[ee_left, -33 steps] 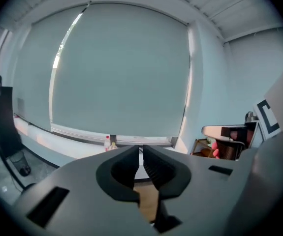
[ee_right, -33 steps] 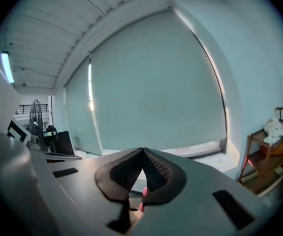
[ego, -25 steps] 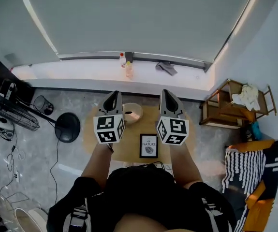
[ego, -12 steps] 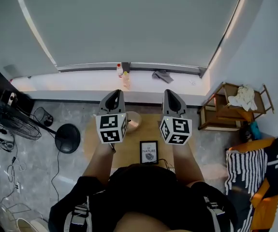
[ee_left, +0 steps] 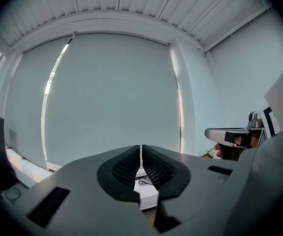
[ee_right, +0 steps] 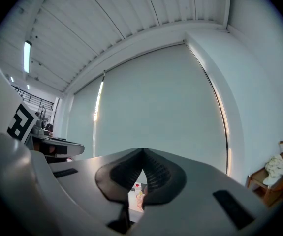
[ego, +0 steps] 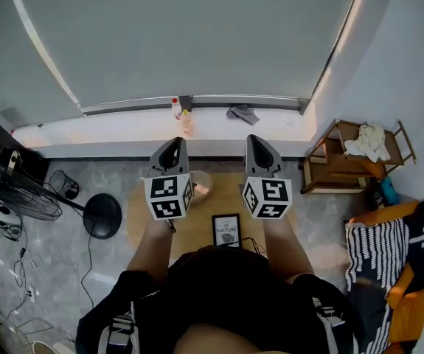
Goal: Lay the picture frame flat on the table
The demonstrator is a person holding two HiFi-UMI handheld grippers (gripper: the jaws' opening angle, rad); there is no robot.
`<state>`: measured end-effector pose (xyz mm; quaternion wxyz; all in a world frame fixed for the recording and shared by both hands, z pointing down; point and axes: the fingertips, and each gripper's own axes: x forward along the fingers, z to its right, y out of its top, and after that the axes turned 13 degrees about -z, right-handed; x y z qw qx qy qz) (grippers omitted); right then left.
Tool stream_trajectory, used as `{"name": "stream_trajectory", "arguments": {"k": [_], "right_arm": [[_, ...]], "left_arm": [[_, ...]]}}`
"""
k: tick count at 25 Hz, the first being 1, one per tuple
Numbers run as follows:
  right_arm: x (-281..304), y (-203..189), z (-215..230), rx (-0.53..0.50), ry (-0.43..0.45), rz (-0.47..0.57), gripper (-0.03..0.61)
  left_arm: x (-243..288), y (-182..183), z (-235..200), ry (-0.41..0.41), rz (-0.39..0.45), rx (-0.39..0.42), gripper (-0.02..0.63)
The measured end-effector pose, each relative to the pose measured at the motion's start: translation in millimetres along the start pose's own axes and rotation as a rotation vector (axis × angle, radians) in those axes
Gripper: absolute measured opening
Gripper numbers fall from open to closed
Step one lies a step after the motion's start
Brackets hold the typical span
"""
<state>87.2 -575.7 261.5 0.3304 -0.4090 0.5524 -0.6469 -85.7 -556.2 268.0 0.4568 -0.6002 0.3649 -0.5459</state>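
Closed tight, empty: left tool point(ego: 172, 144), right tool point(ego: 259, 143), held level above counter point(ego: 197, 221). On counter at person's edge, between forearms: frame point(ego: 227, 228), print facing up, clear of both tools.

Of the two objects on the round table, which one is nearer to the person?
The black picture frame, rectangular, at the table edge nearest the person; the round beige roll lies farther off.

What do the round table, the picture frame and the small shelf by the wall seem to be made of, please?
Round table: probably wood or veneer with a matte finish, judging by its even light tan top.
Picture frame: thin black border, plastic or painted wood; too small to tell which.
Small shelf: wood, going by its brown open bars.
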Motion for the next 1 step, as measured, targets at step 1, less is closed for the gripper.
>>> {"name": "stream_trajectory", "arguments": {"k": [1], "right_arm": [[0.1,-0.4,-0.1,-0.001,0.001,0.001,0.014]], "left_arm": [[-0.2,0.3,-0.5,-0.001,0.005,-0.003,0.031]]}}
